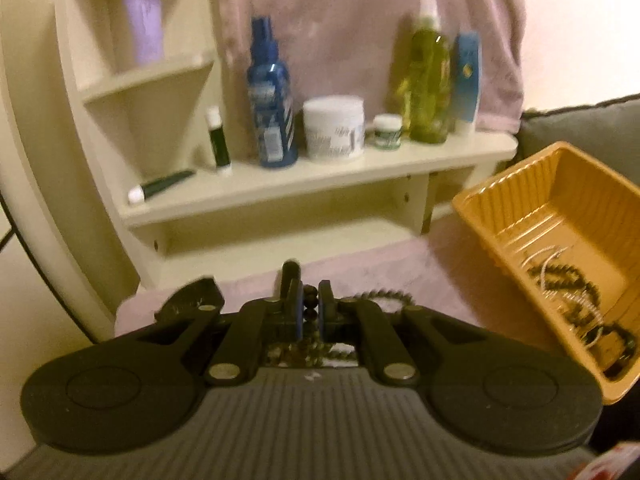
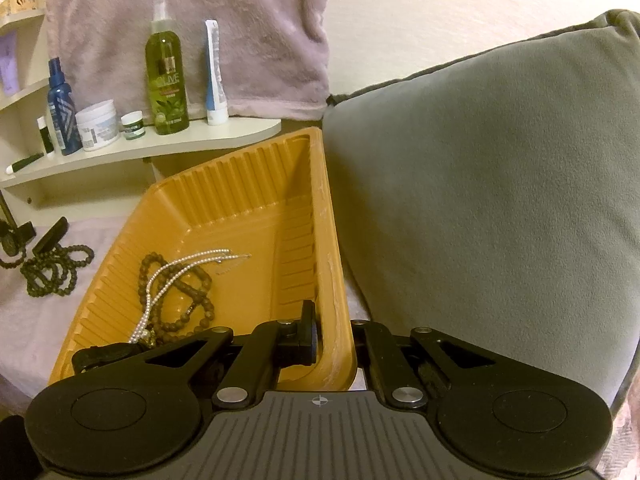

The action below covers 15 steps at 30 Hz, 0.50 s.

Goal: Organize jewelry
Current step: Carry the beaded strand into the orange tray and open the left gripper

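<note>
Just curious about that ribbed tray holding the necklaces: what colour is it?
The tray is orange-brown, a mustard shade; the right wrist view shows it best.

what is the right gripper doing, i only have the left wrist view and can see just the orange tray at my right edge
Observer: The right gripper is shut on the near wall of the orange tray, one finger inside and one outside.
Operator: is anything in the tray besides dark beads
Observer: Yes, a pearl-white bead strand lies across the brown bead necklace on the tray floor.
Operator: what's on the far side of the tray
Observer: A large grey cushion stands right against the tray's right wall.
Operator: any beads left outside
Observer: A pile of dark bead strands lies on the pink cloth left of the tray.
</note>
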### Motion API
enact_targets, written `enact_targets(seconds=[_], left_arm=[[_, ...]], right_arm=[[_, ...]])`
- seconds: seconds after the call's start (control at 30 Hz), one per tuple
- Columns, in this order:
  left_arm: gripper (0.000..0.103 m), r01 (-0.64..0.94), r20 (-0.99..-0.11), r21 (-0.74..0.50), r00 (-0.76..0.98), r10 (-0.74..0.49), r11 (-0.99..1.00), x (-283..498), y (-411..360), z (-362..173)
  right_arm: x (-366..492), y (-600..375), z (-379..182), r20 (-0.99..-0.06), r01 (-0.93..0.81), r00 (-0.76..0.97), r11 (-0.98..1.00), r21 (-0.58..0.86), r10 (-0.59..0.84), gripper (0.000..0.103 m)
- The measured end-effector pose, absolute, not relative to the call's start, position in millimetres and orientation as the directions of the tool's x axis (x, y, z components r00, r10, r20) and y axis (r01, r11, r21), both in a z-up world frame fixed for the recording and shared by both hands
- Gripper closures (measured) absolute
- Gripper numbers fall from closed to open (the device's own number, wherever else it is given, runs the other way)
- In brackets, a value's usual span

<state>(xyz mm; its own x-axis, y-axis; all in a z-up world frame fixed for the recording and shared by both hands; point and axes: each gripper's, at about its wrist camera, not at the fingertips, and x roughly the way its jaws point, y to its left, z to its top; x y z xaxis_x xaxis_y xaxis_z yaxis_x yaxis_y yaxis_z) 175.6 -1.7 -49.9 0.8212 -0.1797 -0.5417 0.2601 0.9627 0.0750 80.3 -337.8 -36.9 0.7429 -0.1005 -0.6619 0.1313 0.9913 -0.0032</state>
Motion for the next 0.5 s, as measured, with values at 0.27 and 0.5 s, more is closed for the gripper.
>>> enact_targets(seconds=[0.27,0.5], left_arm=[[0.097,0.331,-0.502,0.067,0.826,-0.255,0.941,168.5,-25.5,-25.3],[0.097,0.449,-0.488,0.035,0.787,-0.376,0.893,160.9,-69.7,-19.1]], right_arm=[[77.5,-337.3,-35.9,-0.658,0.133,0.746,0.991,0.0,-0.1,0.099],[76.6,-337.5,-35.2,-0.656,0.132,0.748,0.991,0.005,-0.096,0.099]])
